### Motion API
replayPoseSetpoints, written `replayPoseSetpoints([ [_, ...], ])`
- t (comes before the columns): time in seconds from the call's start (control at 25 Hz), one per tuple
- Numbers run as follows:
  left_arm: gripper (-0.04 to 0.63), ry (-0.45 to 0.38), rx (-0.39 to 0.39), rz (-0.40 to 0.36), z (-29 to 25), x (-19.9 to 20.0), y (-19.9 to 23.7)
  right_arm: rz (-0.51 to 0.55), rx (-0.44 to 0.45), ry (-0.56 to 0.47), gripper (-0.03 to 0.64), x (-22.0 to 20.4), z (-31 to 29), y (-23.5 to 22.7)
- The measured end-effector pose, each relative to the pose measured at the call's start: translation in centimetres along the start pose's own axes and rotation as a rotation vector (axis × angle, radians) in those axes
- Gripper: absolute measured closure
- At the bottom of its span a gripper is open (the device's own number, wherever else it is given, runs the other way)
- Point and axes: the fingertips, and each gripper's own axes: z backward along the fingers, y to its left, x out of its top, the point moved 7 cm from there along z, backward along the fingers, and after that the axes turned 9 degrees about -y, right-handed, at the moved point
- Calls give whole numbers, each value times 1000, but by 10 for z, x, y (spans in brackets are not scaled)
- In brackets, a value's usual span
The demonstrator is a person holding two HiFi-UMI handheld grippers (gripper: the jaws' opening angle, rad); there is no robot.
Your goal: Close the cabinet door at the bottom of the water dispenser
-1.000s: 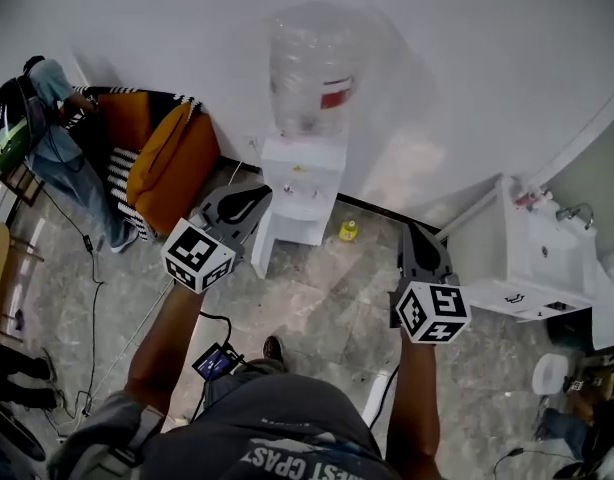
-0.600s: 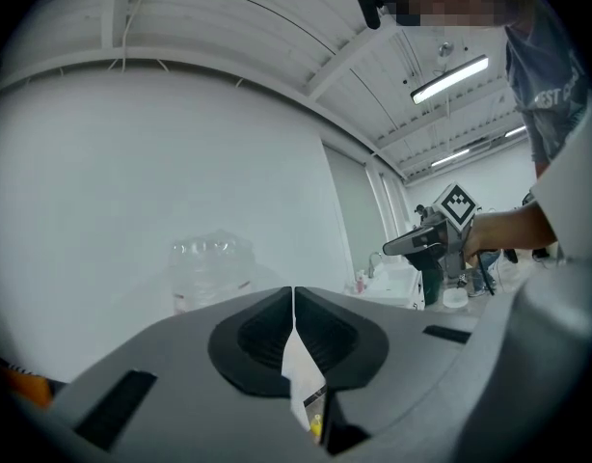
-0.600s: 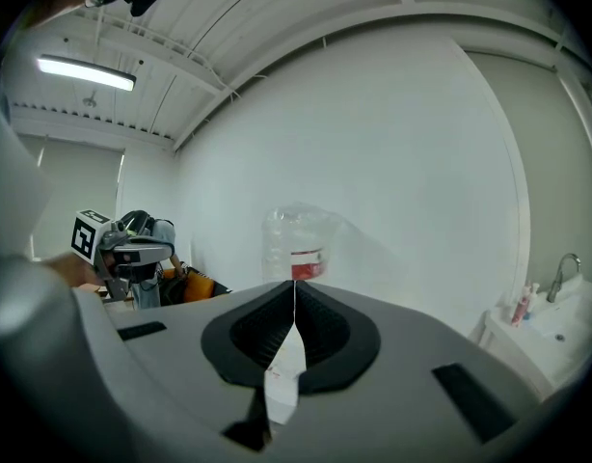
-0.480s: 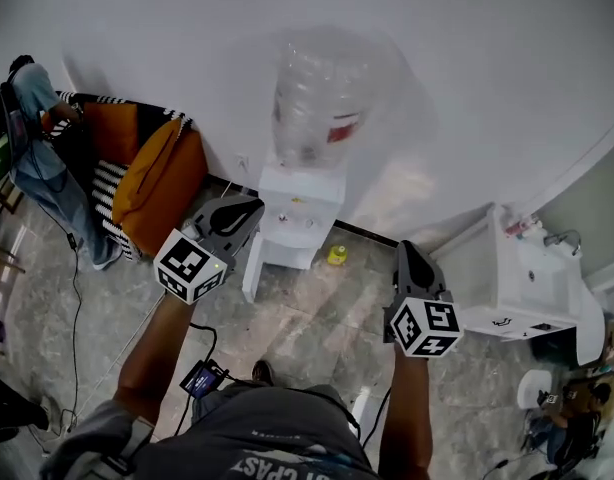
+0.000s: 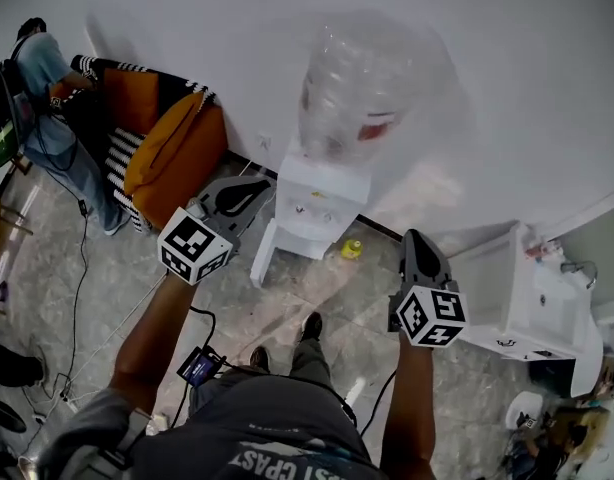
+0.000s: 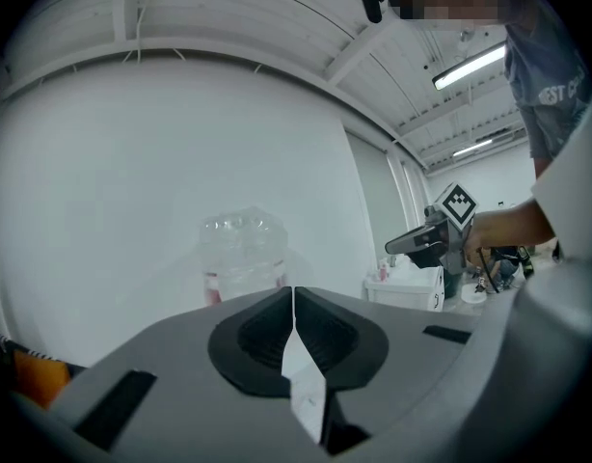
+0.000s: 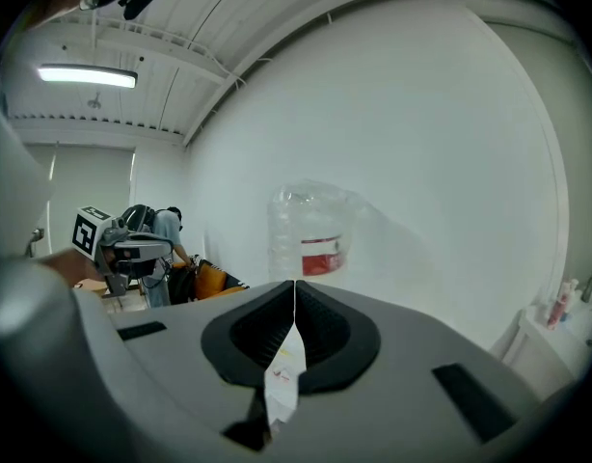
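You're on the approach, with nothing touched yet. The water dispenser (image 5: 322,203) stands at upper centre of the head view, and its cabinet door (image 5: 262,253) juts out from the base toward the lower left, plainly open. Your left gripper (image 5: 253,190) hovers just left of the dispenser and above the door, jaws pressed together on nothing. Your right gripper (image 5: 414,238) hangs off to the lower right, likewise clenched and empty. The next move, as I judge it, is to lower the left one to the door's free edge and push it in — no grasp needed.
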Motion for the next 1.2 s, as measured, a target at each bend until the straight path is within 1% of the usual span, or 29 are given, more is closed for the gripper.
replayPoseSetpoints([
  [0.28, 572, 81, 84, 30, -20, -40, 17, -31, 60, 61, 590, -28, -50, -35],
  [0.48, 572, 136, 122, 73, -35, -80, 26, -39, 84, 106, 590, -53, -84, -52],
  [0.76, 572, 236, 141, 117, -38, -146, 28, -85, 86, 184, 589, -104, -113, -63],
  [1.0, 572, 309, 142, 148, -37, -207, 33, -96, 79, 231, 589, -148, -128, -63],
  [1.2, 572, 374, 156, 198, -35, -264, 38, -98, 64, 278, 589, -182, -132, -66],
])
